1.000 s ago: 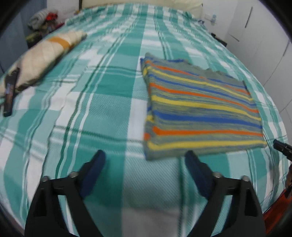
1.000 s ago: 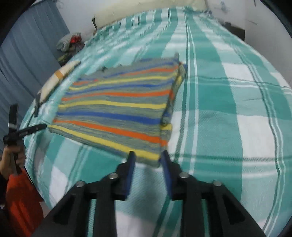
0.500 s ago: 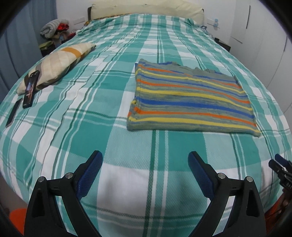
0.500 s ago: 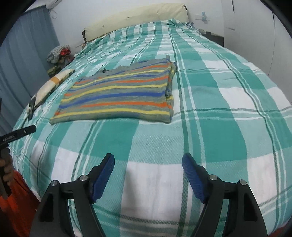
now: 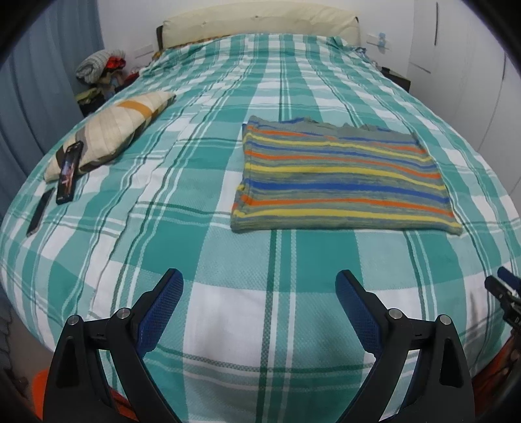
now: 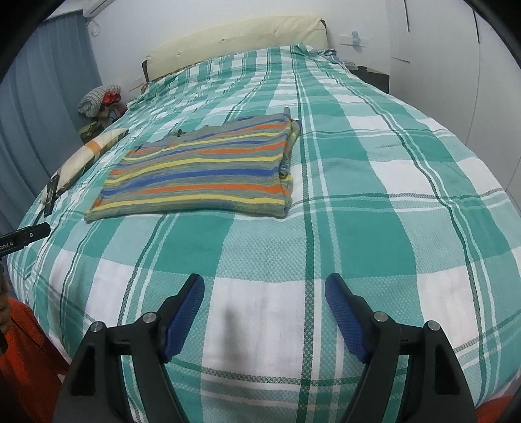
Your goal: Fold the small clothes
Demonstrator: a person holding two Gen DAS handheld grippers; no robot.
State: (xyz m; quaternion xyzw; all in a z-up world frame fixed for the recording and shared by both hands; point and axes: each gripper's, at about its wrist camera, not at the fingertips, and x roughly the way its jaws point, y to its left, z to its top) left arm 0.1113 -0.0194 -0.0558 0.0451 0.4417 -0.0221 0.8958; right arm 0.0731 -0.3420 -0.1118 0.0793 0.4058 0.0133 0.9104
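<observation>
A striped garment [image 5: 338, 177] in grey, orange, yellow and blue lies folded flat in a rectangle on the green-and-white checked bed [image 5: 202, 182]. It also shows in the right wrist view [image 6: 202, 170], left of centre. My left gripper [image 5: 259, 293] is open and empty, held back over the bed's near edge, well short of the garment. My right gripper [image 6: 263, 294] is open and empty too, over the near edge and apart from the garment. The right gripper's tip shows at the right edge of the left wrist view [image 5: 503, 293].
A beige patterned pillow [image 5: 110, 136] lies on the bed's left side with a phone [image 5: 69, 172] leaning on it and a dark flat object [image 5: 39, 211] beside it. A headboard [image 5: 260, 24] stands at the far end. Clothes pile [image 5: 101, 65] sits beyond the left edge.
The right gripper let go of the garment's corner and opened. The garment now lies flat on the bed. Both grippers drew back toward the bed's near edge.
</observation>
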